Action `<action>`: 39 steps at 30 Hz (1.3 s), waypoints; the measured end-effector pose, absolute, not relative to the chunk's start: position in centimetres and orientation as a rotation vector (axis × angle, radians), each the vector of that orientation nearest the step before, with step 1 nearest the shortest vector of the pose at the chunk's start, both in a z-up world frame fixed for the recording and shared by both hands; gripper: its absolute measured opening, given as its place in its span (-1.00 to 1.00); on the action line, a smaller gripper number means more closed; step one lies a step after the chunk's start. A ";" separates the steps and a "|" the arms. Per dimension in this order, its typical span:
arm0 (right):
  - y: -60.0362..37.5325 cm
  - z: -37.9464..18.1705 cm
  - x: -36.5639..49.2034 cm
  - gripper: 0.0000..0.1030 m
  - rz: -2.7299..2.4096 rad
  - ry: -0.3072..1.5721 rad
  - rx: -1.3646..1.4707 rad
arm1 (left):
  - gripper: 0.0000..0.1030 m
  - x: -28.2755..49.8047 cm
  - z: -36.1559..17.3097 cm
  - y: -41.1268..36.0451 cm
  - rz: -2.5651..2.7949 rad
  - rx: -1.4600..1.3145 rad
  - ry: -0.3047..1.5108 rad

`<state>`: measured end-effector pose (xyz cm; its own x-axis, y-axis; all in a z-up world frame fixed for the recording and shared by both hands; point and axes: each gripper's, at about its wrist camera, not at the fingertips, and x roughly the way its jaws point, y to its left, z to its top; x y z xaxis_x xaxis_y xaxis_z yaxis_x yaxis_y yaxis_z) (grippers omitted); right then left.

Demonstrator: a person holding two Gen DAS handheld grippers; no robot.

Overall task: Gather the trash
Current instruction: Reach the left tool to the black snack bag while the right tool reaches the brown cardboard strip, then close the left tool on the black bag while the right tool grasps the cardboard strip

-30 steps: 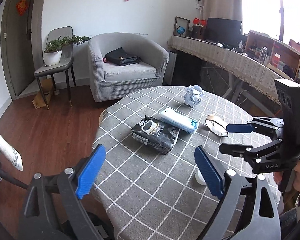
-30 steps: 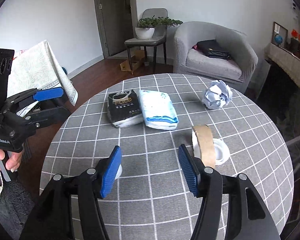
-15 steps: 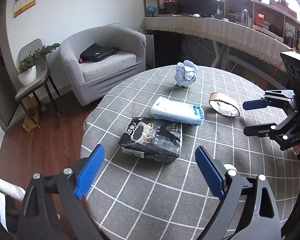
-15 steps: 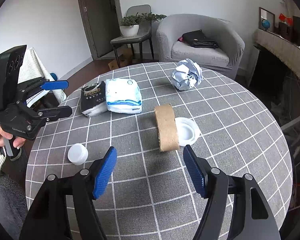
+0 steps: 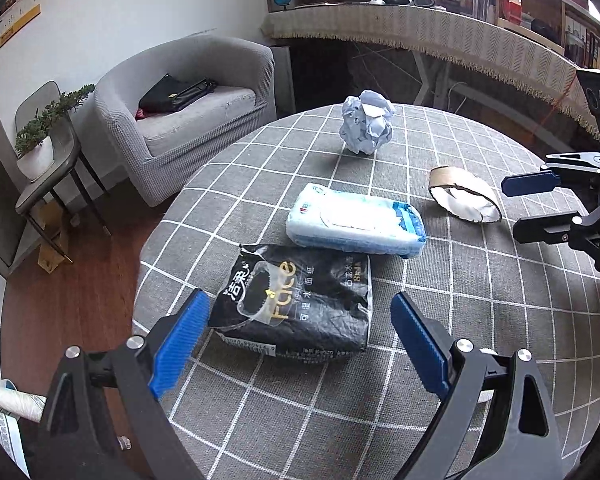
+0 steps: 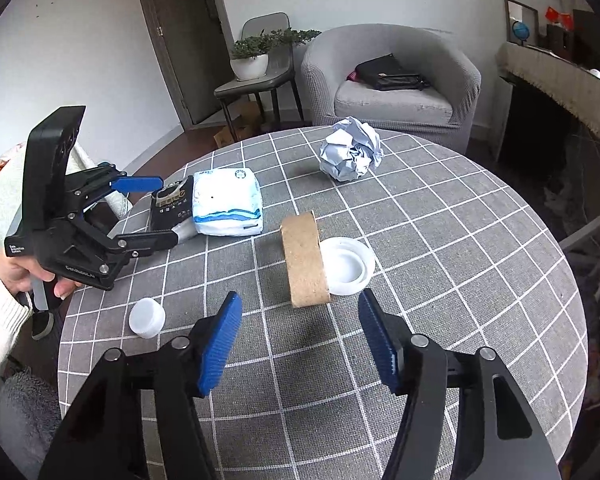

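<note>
since it is being judged as a light, crinkly and slippery thing, the black plastic tissue packet (image 5: 300, 304) is best being pinched across its flatter middle. it is lying on the grey checked round table (image 5: 480, 300) just ahead of the left gripper (image 5: 296, 334), whose jaws are being held wide. the right gripper (image 6: 300, 340) (jaws also wide) is being pointed at the brown cardboard tape roll (image 6: 304, 258).

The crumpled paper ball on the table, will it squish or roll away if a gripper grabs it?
The crumpled paper ball looks loosely wadded, with creases and gaps, so it would probably squash a little and feel very light. Its lumpy shape likely lets it wobble if nudged but not roll far. The checked tablecloth should add some grip too.
</note>
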<state>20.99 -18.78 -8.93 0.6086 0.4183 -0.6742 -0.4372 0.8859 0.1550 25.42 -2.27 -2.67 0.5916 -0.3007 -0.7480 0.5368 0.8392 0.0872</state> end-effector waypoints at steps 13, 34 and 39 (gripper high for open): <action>-18.5 -9.6 21.9 -0.14 0.501 0.805 -0.030 | 0.49 26.0 -2.9 -2.7 -0.512 0.298 0.797; -17.4 -9.4 23.3 -0.57 0.478 0.821 -0.009 | 0.47 24.4 -2.0 -0.1 -0.513 0.201 0.802; -16.9 -9.0 22.8 -0.58 0.482 0.817 -0.012 | 0.47 22.8 -1.3 0.8 -0.494 0.159 0.797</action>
